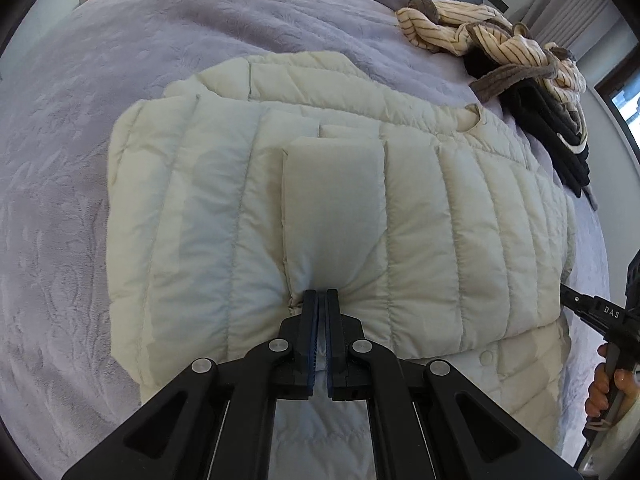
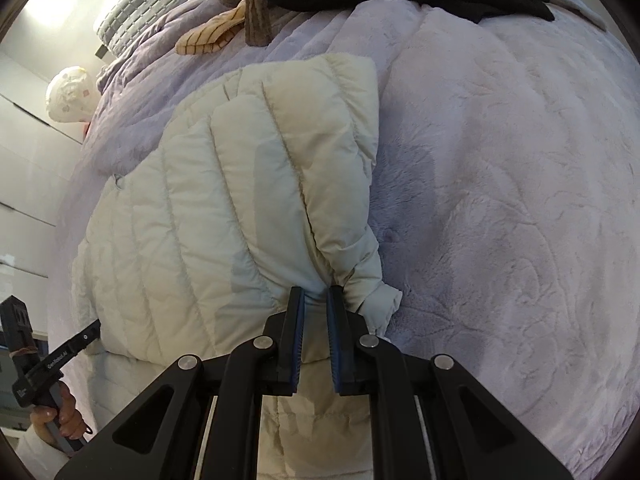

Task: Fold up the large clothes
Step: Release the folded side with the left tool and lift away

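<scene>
My left gripper [image 1: 321, 294] is clamped tight on the near edge of the jacket [image 1: 340, 200], jaws all but meeting, with only a thin pinch of shell fabric between the pads. My right gripper [image 2: 316, 294] is closed too, on a thicker bunch of the jacket [image 2: 224, 208] at its far side, where the cloth gathers into a knot at the fingertips. The jacket lies across the bed [image 1: 100, 100], cream and quilted, its top half already doubled over the lower part, a sleeve laid flat on top. A heap of clothes [image 1: 500, 52] sits well apart near the bed's far edge.

I judge it light and very soft, full of air, so it will puff back and slide on its slick shell. The stitched seams and hem give the firmest hold; puffed panels squash and slip. Lifting both corners evenly should keep the fold from skewing
</scene>
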The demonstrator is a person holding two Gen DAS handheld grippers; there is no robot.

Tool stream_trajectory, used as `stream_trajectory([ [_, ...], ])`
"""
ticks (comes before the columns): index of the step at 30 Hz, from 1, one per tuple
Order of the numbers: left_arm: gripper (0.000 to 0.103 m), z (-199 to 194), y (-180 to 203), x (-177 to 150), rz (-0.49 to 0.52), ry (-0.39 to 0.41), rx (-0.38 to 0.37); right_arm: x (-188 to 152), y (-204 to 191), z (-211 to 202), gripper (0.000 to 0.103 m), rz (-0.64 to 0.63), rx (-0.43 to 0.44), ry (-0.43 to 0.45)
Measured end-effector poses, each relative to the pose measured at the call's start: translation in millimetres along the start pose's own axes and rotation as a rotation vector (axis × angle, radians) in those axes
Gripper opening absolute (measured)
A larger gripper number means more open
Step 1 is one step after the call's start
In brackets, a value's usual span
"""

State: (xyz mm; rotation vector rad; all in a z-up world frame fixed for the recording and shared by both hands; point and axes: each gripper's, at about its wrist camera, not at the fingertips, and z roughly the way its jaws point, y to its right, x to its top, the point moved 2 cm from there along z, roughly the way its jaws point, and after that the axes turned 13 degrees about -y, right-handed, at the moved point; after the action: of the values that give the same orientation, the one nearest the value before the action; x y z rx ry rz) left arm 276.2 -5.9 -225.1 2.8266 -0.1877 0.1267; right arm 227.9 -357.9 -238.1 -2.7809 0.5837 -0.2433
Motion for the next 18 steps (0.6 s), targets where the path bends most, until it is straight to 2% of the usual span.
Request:
stream_trajectory([
  [11,0.004,-51.8,2.7,-23.7,-0.017,0.013,0.026,-25.2,-3.4,-38.4,0.014,0.055,0.037,-0.019],
  [17,0.004,-66.5,2.1,-50.0,-0.035,-0.030,0.028,-45.5,-15.1,-50.3,0.014,0.051,0.030,-0.048],
  [18,0.010,-68.9,2.4,-55.9,-0.034,-0.036,0.036,-49.1,-17.5,-51.4,0.019,0.048,0.024,-0.053],
])
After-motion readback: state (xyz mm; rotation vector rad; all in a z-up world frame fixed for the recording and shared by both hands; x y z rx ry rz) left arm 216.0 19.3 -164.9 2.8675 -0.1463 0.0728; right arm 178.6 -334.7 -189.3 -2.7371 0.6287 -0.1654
